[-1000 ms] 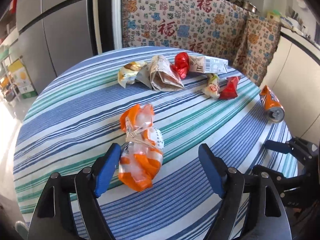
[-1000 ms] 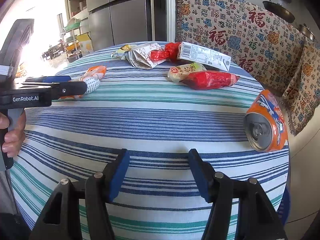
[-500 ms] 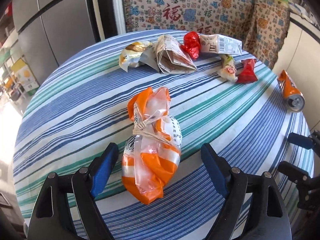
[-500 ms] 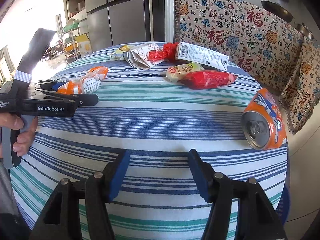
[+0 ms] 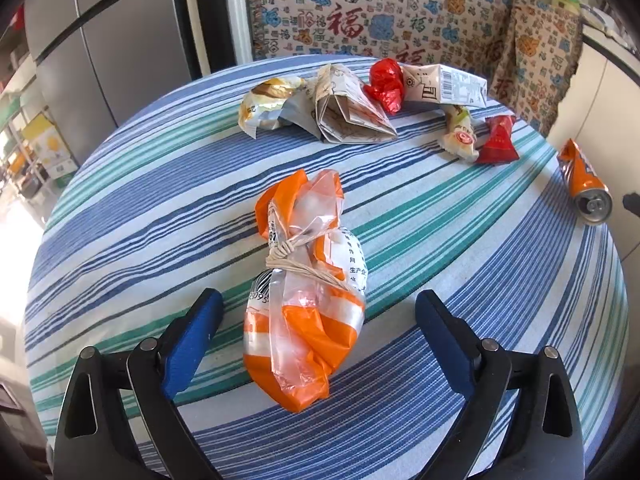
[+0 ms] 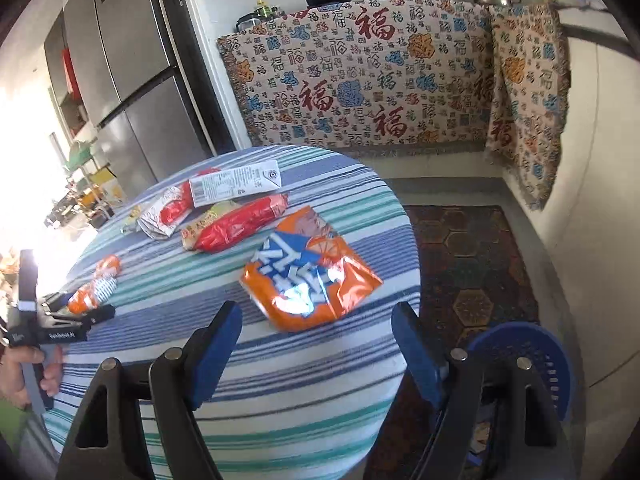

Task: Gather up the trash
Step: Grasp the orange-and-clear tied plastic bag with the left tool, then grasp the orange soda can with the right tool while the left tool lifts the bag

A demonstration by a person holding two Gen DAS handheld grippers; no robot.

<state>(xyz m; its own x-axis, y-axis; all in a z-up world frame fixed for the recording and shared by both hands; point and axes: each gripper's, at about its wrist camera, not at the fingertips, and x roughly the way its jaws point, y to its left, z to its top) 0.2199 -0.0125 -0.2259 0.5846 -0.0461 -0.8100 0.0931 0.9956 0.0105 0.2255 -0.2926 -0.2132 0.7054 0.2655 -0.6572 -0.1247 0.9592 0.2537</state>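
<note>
Tied orange bag (image 5: 304, 292) – long axis toward table's (image 5: 120, 216) far edge, between left gripper's (image 5: 316, 320) opening, untouching jaws; right gripper (image 6: 316, 332) opening, empty.

Big red 福 characters all over the patterned cloth (image 5: 384, 16) behind the desk. The orange-and-clear plastic bag (image 5: 304, 304) shows Chinese print, 生产 readable, plus barcode digits like 095. The milk carton (image 5: 444, 88) only has a barcode, unreadable.

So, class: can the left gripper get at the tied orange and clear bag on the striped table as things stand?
Probably yes. The left gripper has its jaws opening on either side of the bag, not yet touching it, and nothing lies between them.
</note>
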